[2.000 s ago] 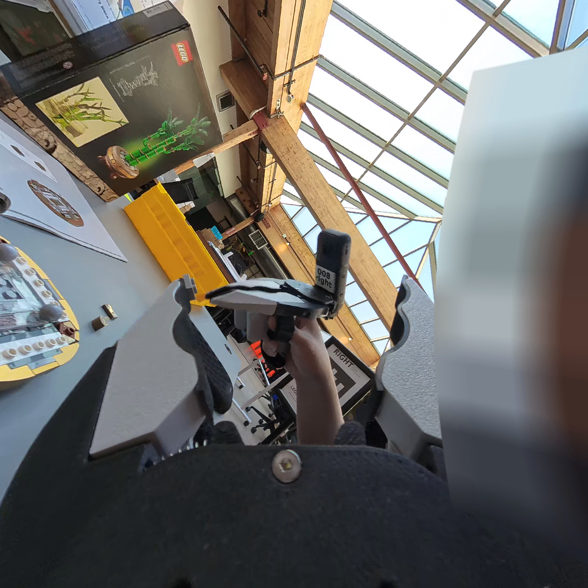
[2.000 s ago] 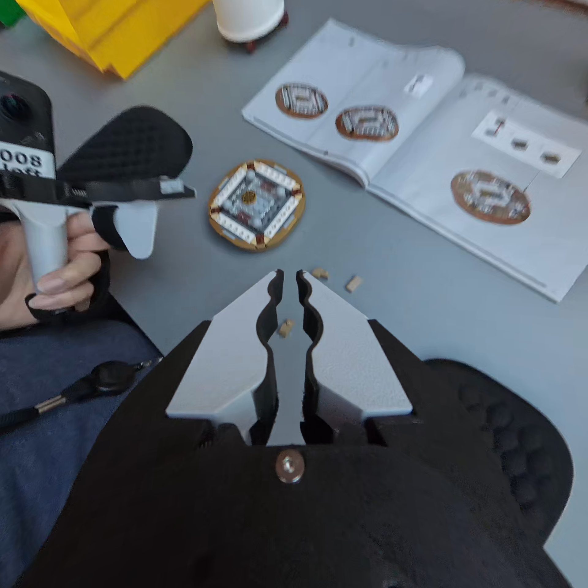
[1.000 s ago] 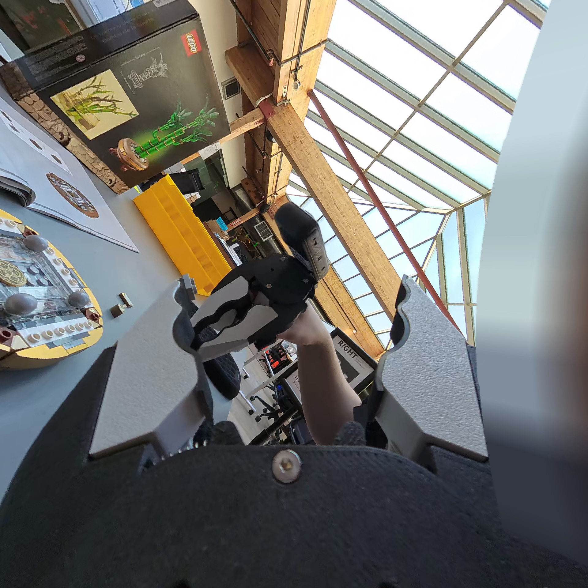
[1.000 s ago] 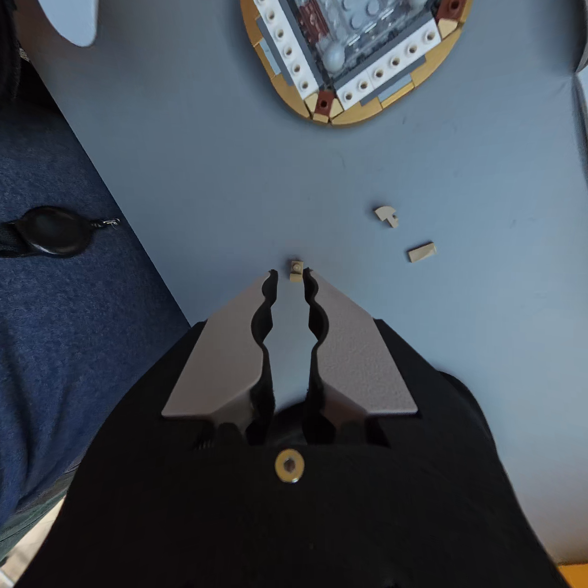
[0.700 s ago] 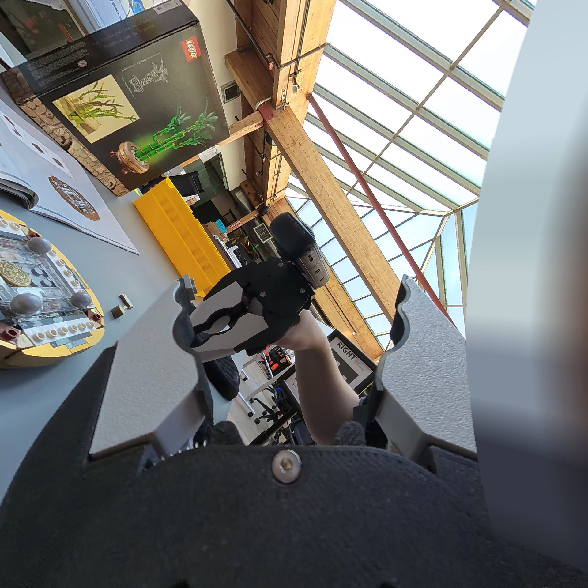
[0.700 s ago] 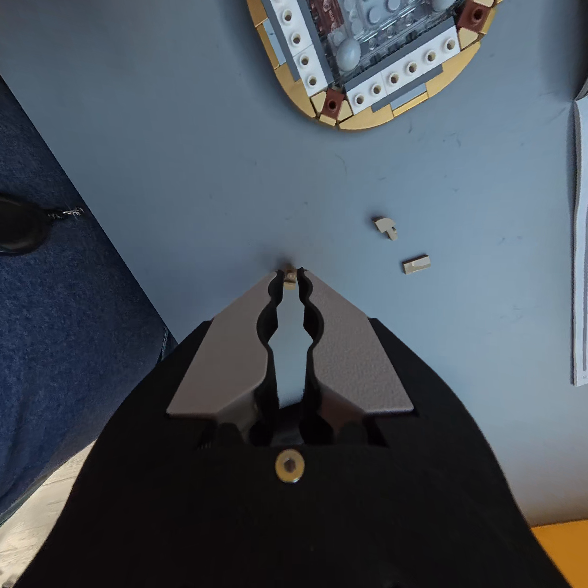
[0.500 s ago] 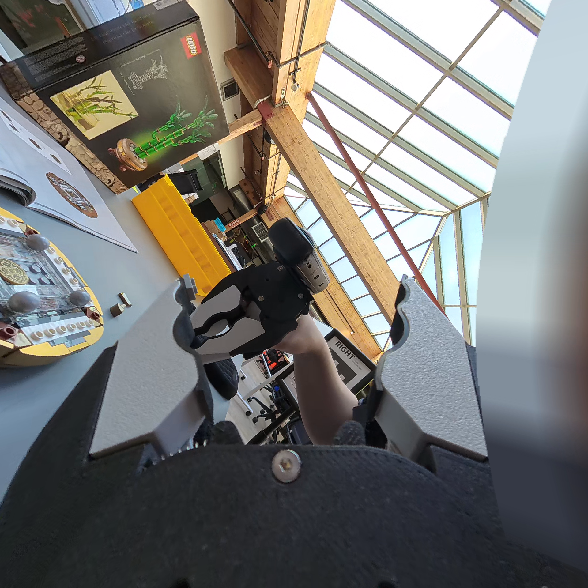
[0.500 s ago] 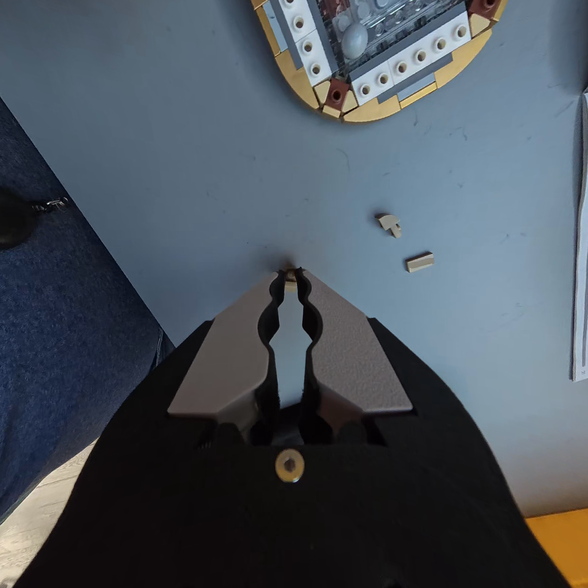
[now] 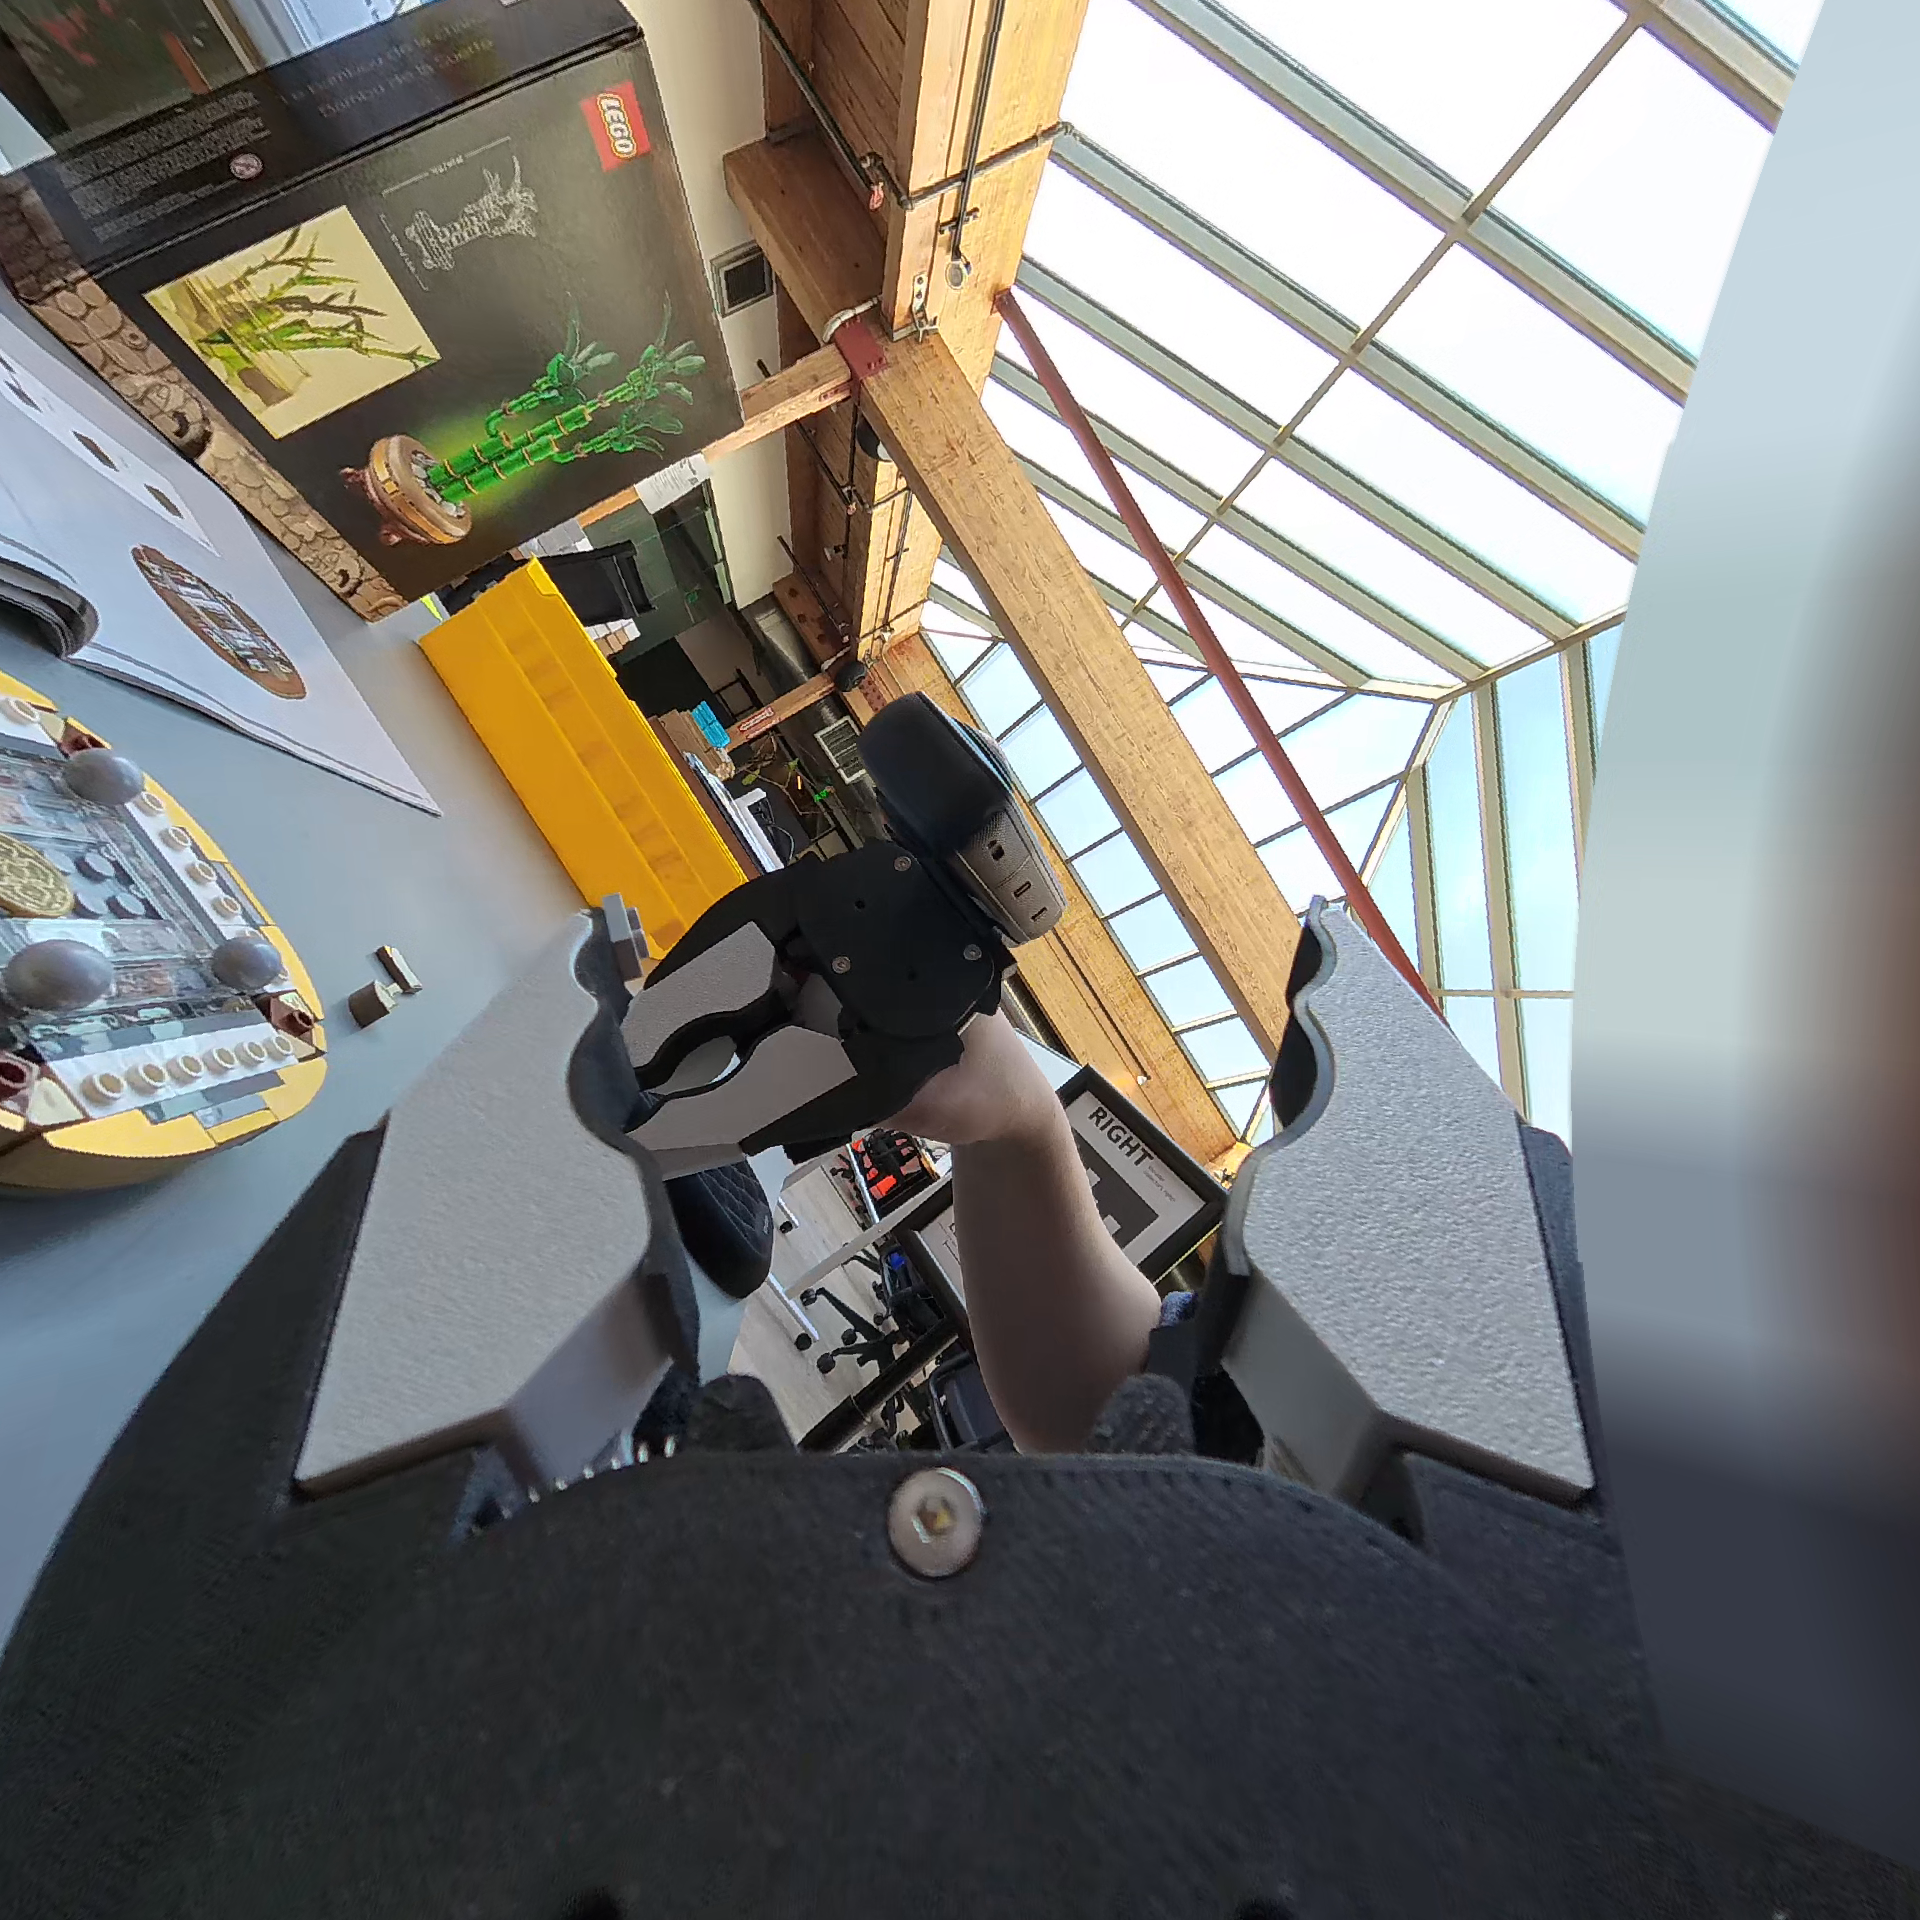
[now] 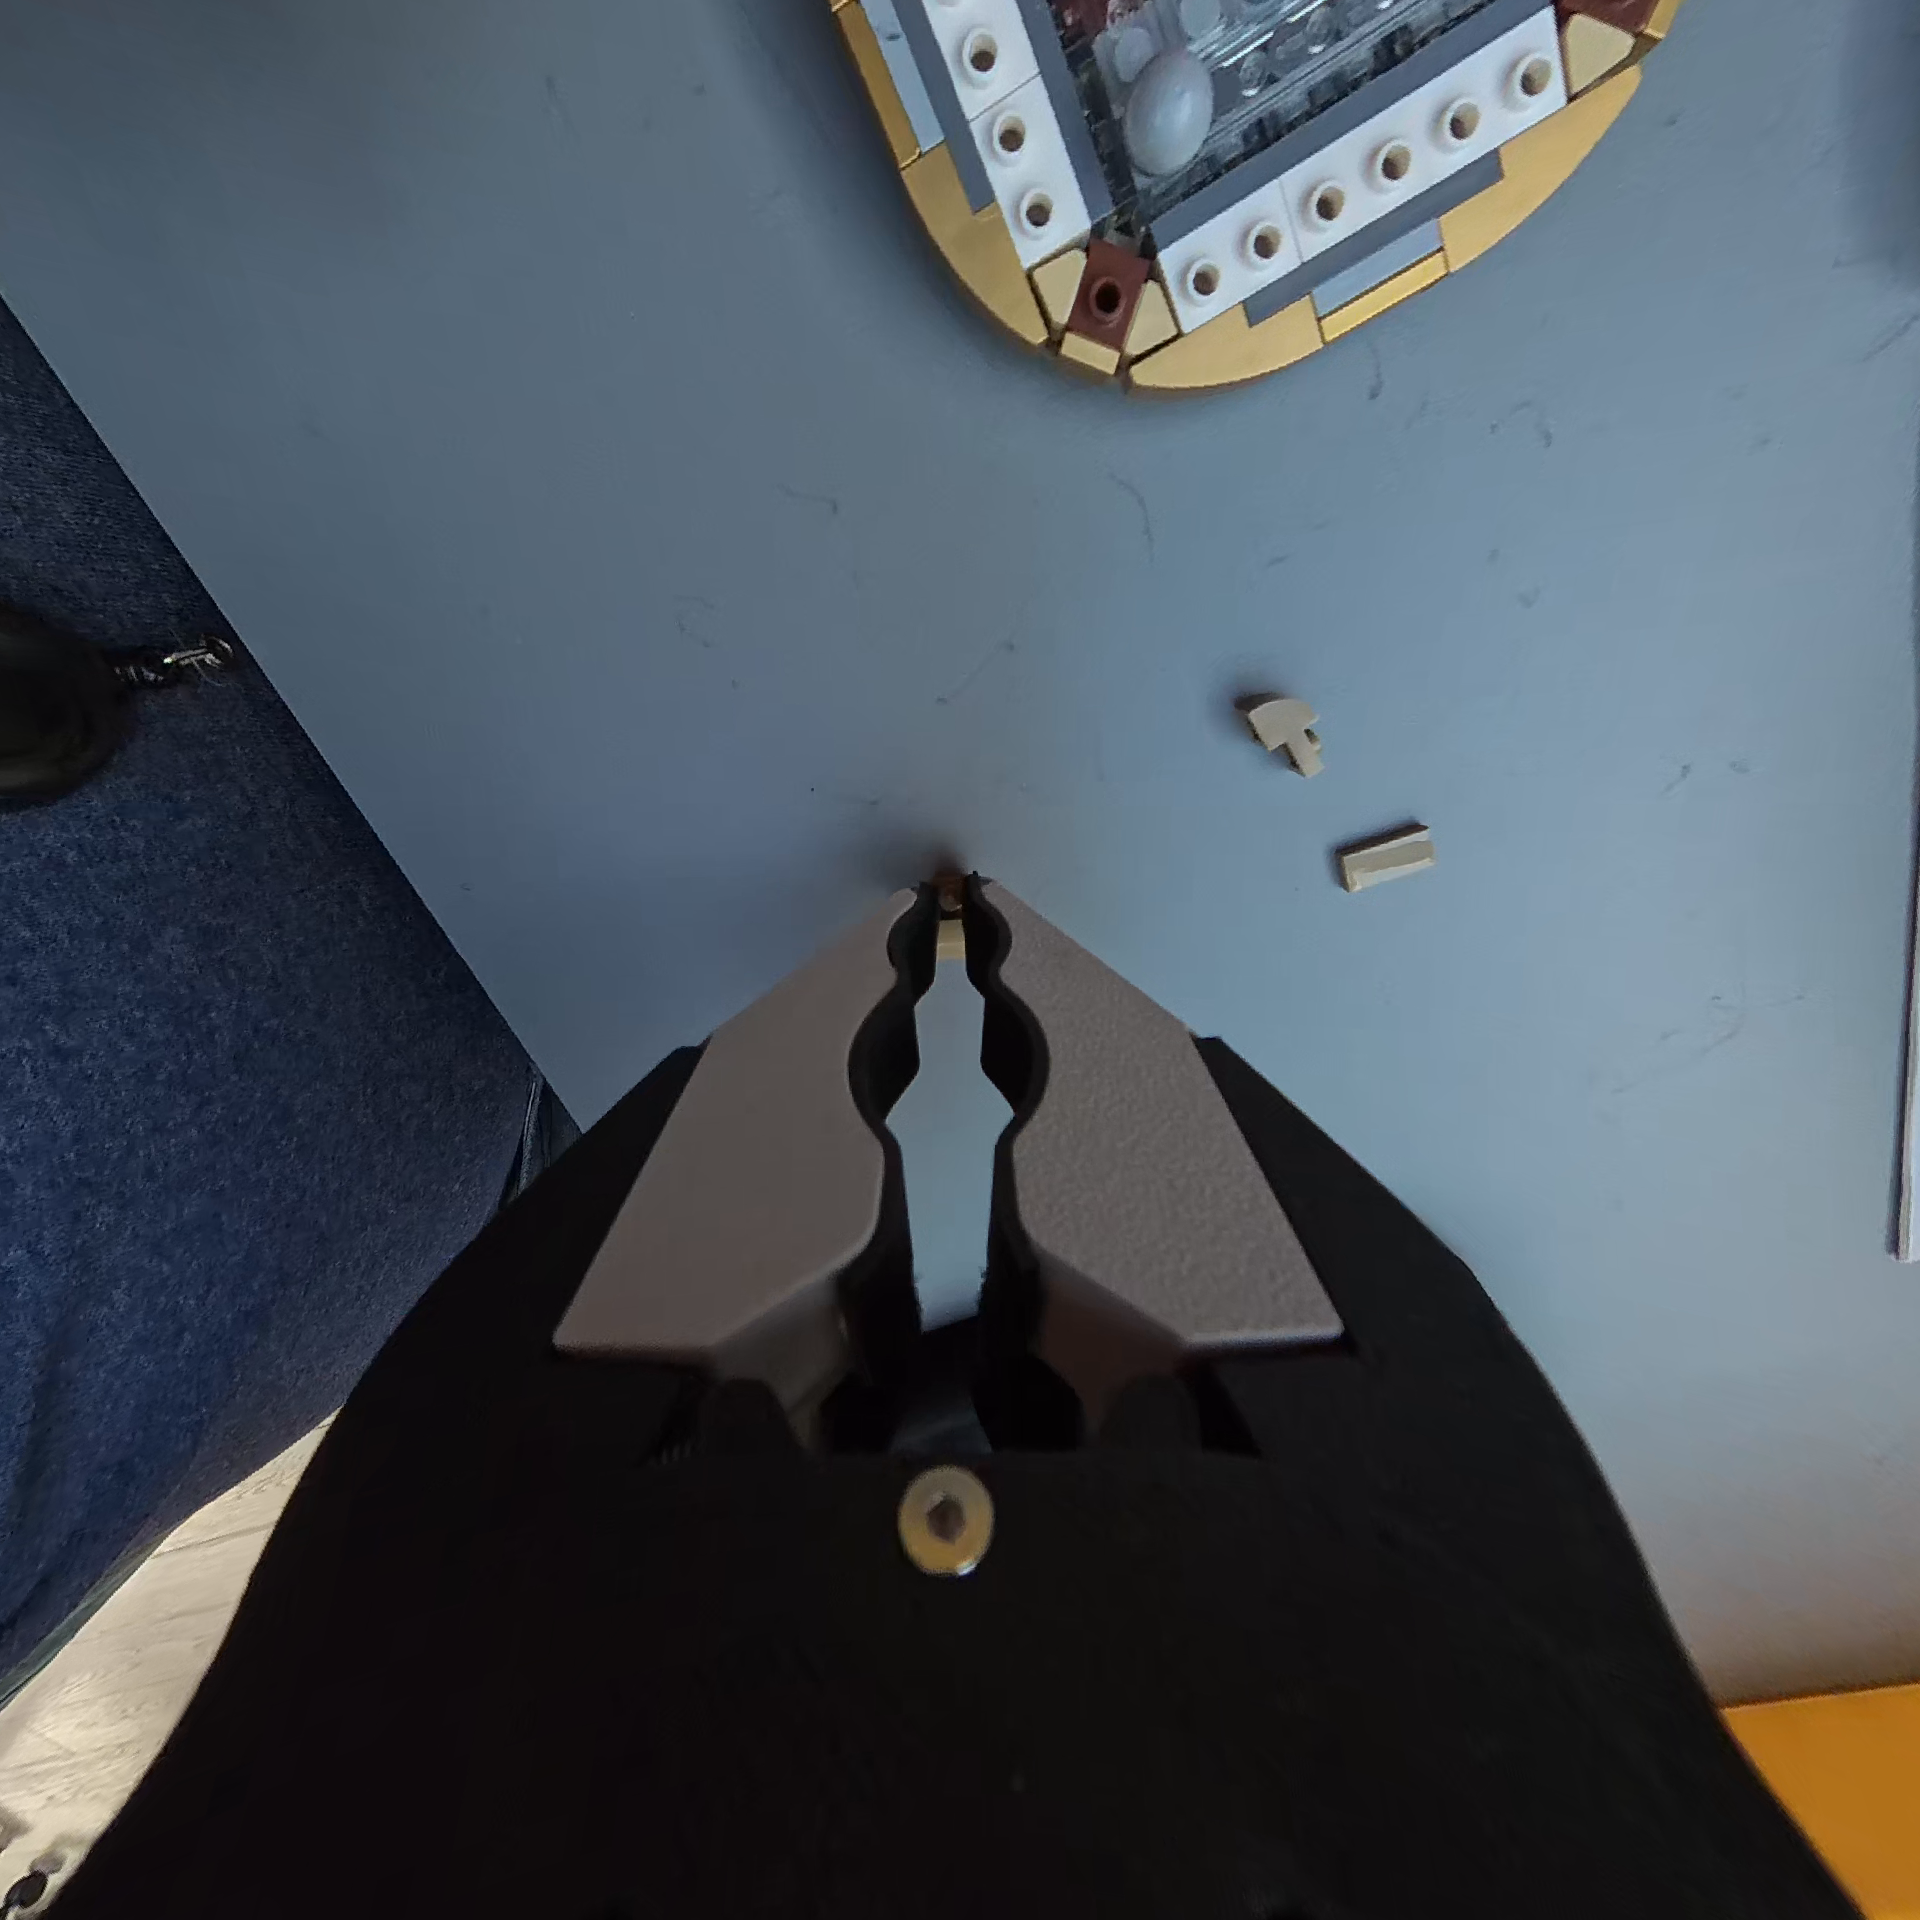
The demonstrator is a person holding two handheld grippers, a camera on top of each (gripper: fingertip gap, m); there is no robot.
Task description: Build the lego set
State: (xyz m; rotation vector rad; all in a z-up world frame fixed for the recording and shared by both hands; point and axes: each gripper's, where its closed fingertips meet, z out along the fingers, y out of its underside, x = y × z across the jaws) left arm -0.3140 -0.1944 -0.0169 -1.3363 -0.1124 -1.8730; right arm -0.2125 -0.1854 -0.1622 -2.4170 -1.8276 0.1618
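The round gold-rimmed lego base (image 10: 1195, 353) lies on the grey table (image 10: 623, 468); white studded bricks and a clear centre sit on it. My right gripper (image 10: 948, 896) points down at the table and is shut on a small tan piece (image 10: 948, 940) held between its tips. Two more tan pieces (image 10: 1283, 732) (image 10: 1387, 857) lie to its right. My left gripper (image 9: 951, 935) is wide open and empty, tilted up toward the ceiling. In its view the base (image 9: 208, 1122) is at the left and the right gripper (image 9: 727, 1049) is ahead.
An open instruction booklet (image 9: 208, 623), the black set box (image 9: 395, 291) and a yellow bin (image 9: 582, 769) stand behind the base. The booklet's edge (image 10: 1907, 1143) is at the right. A person's blue clothing (image 10: 208, 1039) is past the table's left edge.
My right gripper came down over the small tan piece and closed its fingers on it. My left gripper has stayed open and almost still.
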